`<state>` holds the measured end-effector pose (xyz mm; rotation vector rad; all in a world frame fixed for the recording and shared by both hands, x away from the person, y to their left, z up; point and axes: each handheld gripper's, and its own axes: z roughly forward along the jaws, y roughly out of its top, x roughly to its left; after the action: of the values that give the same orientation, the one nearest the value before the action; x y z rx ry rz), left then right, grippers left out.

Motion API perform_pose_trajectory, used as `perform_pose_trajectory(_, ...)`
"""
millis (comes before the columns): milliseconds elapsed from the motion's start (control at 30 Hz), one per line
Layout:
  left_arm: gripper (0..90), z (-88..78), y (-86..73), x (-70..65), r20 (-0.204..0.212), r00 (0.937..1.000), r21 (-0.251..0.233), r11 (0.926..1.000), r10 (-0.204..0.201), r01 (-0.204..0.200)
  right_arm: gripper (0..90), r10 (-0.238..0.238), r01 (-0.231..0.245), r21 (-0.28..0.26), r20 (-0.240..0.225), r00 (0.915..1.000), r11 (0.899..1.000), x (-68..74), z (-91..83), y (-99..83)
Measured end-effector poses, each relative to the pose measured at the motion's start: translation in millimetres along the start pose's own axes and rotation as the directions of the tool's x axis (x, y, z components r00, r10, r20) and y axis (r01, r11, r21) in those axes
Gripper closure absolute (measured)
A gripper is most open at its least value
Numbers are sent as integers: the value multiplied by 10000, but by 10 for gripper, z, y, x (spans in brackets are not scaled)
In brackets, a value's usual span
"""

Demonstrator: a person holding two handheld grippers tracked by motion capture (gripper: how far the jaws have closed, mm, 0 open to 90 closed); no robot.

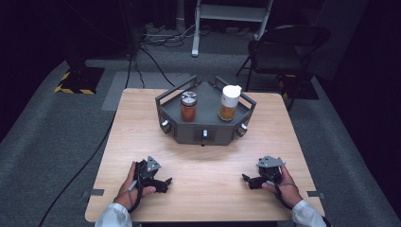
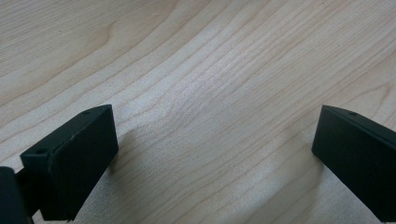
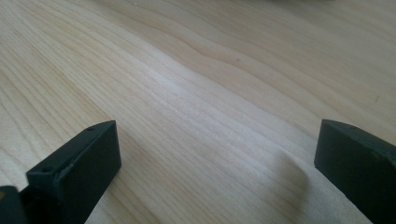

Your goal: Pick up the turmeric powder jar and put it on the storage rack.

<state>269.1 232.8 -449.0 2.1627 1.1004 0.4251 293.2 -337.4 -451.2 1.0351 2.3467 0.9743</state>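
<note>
Here, jars [image 1: 188,106] upright, grippers [image 1: 165,183] agape

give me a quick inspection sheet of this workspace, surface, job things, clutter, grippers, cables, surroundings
surface: light wooden table, bare wood between the fingers in both gripper views.
job's things: grey angular tray at the table's far middle, holding a metal-lidded jar of orange contents and a white-lidded jar, upright and apart.
clutter: nothing seen.
grippers: left gripper and right gripper rest low near the front edge, both open and empty, pointing inward.
cables: black cables run over the floor behind and left of the table.
surroundings: grey carpet, black folding chair, white stand legs, hazard-striped base.
</note>
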Motion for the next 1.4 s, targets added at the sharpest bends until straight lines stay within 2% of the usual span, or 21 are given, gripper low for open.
perform_pose_trajectory(100, 0, 0, 0, 0, -1, 10000, -1, 10000, 1, -1, 1, 519, -510, 245, -378, 9979, 9984, -128, 3, 14)
perform_pose_trajectory(233, 0, 0, 0, 0, 0, 10000, 0, 10000, 2, -2, 0, 475, -464, 260, -455, 9978, 9986, -165, -2, 9)
perform_pose_trajectory(1400, 0, 2, 2, 2, 5, 10000, -3, 10000, 9, -9, 0, 342, -326, 263, -610, 9976, 9991, -203, -7, 3)
